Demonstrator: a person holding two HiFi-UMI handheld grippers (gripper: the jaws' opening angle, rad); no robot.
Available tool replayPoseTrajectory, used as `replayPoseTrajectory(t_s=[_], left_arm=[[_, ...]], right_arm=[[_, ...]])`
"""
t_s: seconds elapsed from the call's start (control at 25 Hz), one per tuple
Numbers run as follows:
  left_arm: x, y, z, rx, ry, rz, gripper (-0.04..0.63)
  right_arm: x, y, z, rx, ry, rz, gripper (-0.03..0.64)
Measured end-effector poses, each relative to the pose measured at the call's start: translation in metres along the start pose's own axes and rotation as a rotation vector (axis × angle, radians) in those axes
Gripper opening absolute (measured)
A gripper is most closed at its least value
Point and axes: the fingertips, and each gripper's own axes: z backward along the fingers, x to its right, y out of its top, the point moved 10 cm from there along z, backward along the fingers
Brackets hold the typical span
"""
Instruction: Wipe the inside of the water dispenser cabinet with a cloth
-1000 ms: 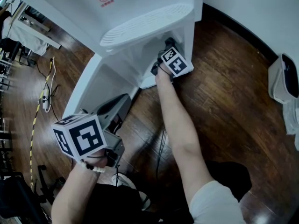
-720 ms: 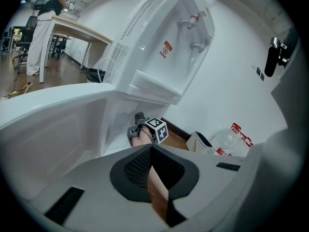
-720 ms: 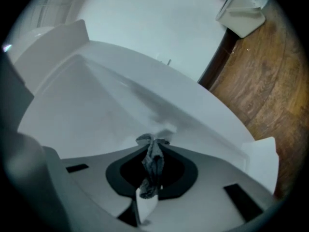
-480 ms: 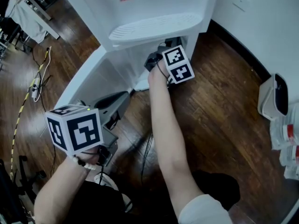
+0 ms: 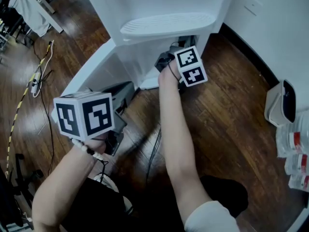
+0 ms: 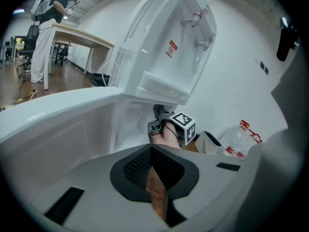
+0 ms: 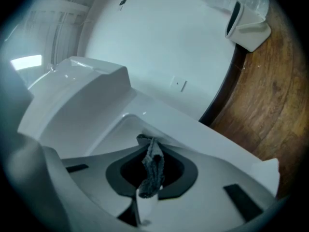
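The white water dispenser [image 5: 164, 4] stands at the top of the head view, its cabinet door [image 5: 91, 66] swung open to the left. My right gripper [image 5: 169, 57] sits at the cabinet mouth under the drip tray [image 5: 166, 24], jaws hidden there. In the right gripper view it [image 7: 149, 149] is shut on a grey cloth [image 7: 153, 170], which hangs between the pads inside the white cabinet. My left gripper [image 5: 123, 88] hovers low beside the open door, shut with nothing in it [image 6: 153, 151]. From there the right gripper [image 6: 157, 122] shows at the cabinet opening.
Wooden floor lies all around. Cables [image 5: 38, 76] trail at the left and another cable [image 5: 154, 149] runs between my arms. A white bin [image 5: 280, 103] and water bottles [image 5: 294, 153] stand at the right by the wall. A person [image 6: 46, 23] stands by a far desk.
My left gripper has risen a little beside the open door. The right gripper has stayed at the cabinet mouth with the cloth. The head view has shifted slightly.
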Motion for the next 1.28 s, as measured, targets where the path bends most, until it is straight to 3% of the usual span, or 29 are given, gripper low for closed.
replayPoseTrajectory(t_s=[0.12, 0.2, 0.8, 1.04, 1.28], left_arm=[[-0.007, 0.001, -0.001, -0.006, 0.084, -0.024, -0.012], [-0.008, 0.001, -0.001, -0.006, 0.099, -0.022, -0.012], [0.004, -0.002, 0.0, -0.024, 0.046, -0.017, -0.012], [0.007, -0.001, 0.003, -0.012, 0.038, -0.021, -0.012], [0.013, 0.001, 0.007, 0.003, 0.028, -0.027, -0.012]], right_arm=[[0.017, -0.013, -0.001, -0.033, -0.054, 0.022, 0.043], [0.031, -0.023, -0.002, -0.061, -0.091, 0.029, 0.043], [0.126, -0.073, 0.0, -0.24, -0.323, 0.054, 0.043], [0.126, -0.066, 0.004, -0.236, -0.304, 0.057, 0.043], [0.071, -0.047, 0.006, -0.173, -0.186, 0.064, 0.043]])
